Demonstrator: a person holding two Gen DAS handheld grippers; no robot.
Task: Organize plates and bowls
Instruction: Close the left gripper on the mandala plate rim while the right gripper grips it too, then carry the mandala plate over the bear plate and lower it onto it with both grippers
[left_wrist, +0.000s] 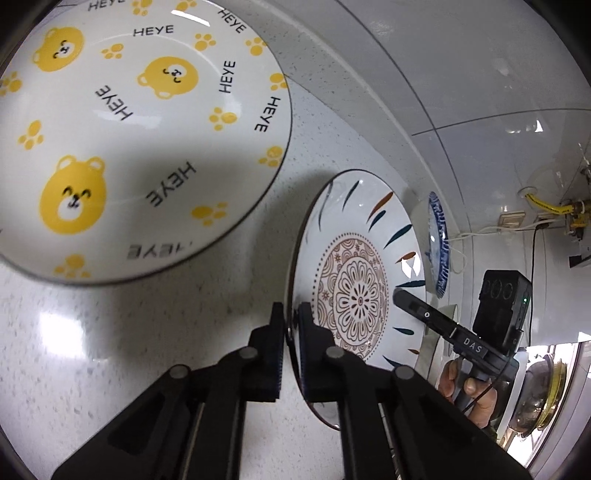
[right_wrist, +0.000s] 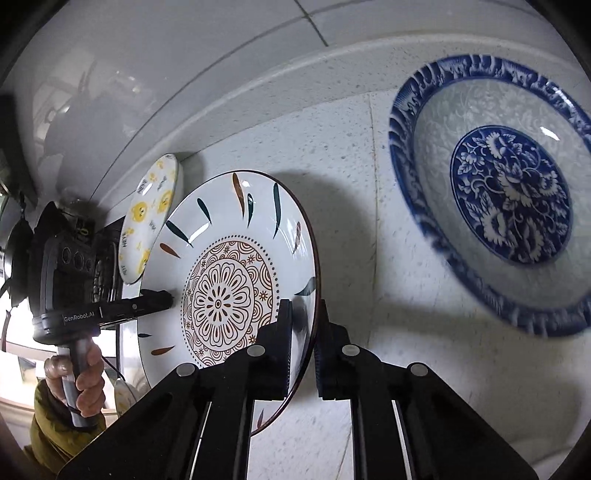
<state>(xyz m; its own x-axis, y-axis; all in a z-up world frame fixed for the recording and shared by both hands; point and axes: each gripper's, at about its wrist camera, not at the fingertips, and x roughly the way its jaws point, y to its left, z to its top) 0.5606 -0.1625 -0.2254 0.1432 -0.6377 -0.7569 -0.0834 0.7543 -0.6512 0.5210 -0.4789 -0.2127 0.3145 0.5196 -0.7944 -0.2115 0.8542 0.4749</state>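
Observation:
A white plate with a brown mandala centre and leaf strokes (left_wrist: 358, 295) (right_wrist: 229, 295) is held between both grippers at opposite rims. My left gripper (left_wrist: 291, 332) is shut on its near rim in the left wrist view and shows again at the plate's far rim (right_wrist: 162, 297) in the right wrist view. My right gripper (right_wrist: 304, 332) is shut on the opposite rim; its finger (left_wrist: 406, 299) shows across the plate. A yellow bear plate (left_wrist: 140, 129) (right_wrist: 151, 218) lies to the left. A blue floral plate (right_wrist: 506, 195) (left_wrist: 439, 243) lies to the right.
All three plates are over a white speckled countertop (left_wrist: 92, 332) (right_wrist: 332, 155) that meets a tiled wall (left_wrist: 480, 92). Wall sockets and a yellow hose (left_wrist: 546, 210) are at the far right. A metal pot (left_wrist: 535, 398) stands low right. A person's hands (right_wrist: 85, 384) hold the gripper handles.

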